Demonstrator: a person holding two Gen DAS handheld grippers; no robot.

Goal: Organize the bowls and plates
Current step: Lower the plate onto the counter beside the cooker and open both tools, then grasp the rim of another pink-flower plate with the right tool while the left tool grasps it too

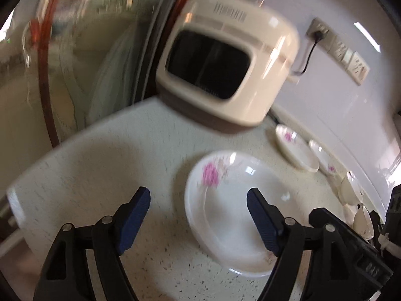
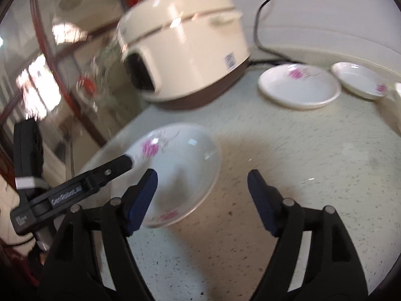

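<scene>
We see both the left gripper (image 1: 198, 217) and right gripper (image 2: 202, 197) open around the plate (image 2: 175, 173), near the table (image 2: 313, 200) edge; a knock could tip it off.

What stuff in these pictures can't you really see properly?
- Inside the cream appliance: left wrist view, its window is dark and blurred.
- Bowls at the right edge: left wrist view, cut off by the right tool's body.
- Near plate's rim: right wrist view, partly behind the right tool and left tool.
- Room behind the glass: both views, only blurry reflections.
</scene>
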